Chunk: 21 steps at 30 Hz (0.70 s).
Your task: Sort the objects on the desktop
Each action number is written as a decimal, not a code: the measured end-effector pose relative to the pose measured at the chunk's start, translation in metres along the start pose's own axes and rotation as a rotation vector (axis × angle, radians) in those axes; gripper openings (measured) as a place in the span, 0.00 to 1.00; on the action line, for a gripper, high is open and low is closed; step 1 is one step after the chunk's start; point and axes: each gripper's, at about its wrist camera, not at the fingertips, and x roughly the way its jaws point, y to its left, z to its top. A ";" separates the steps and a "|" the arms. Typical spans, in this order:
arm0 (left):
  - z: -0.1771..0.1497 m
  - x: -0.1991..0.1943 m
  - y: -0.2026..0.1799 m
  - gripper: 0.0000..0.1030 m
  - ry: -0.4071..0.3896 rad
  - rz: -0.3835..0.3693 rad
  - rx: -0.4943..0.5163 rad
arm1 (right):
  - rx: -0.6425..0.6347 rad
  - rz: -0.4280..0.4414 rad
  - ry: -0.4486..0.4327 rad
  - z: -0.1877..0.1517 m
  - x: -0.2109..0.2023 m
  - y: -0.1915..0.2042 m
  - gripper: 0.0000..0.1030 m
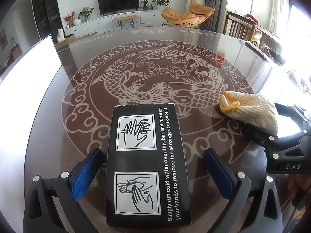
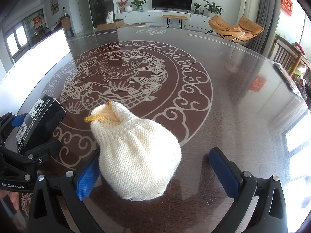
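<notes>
While both things sit on the table, nothing looks sorted yet. My left gripper [image 1: 153,167] is spread wide around the flat black cardboard box [image 1: 146,165]; my right gripper [image 2: 155,172], also wide, has the cream knitted pouch [image 2: 134,155] between its jaws.

The black box [image 1: 147,165] lying on the table has white print down its side: "Simply run cold water over this bar and rub it on your hands to remove the strongest of odors!"; the other gripper's body [image 1: 287,155] says "DAS" in the left wrist view; in the right wrist view the left gripper [image 2: 17,167] reads "GenRobot.AI"; red wall hangings are too blurry to read.
</notes>
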 end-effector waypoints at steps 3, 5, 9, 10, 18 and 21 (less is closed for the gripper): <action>0.000 0.000 0.000 1.00 0.000 0.000 0.000 | 0.000 0.000 0.000 0.000 0.000 0.000 1.00; 0.000 0.000 0.000 1.00 0.000 0.001 0.000 | 0.000 0.000 0.000 0.000 0.000 0.000 1.00; 0.001 -0.001 -0.001 1.00 0.002 0.004 -0.002 | 0.000 0.000 0.000 0.000 0.000 0.000 1.00; 0.002 -0.001 -0.001 1.00 0.007 -0.003 -0.001 | 0.000 0.000 0.000 0.000 0.000 0.000 1.00; 0.012 -0.006 0.026 1.00 0.233 -0.162 0.053 | -0.123 0.098 0.244 0.021 0.010 -0.003 1.00; 0.013 -0.009 0.040 1.00 0.243 -0.202 -0.017 | -0.186 0.148 0.383 0.028 0.013 -0.004 1.00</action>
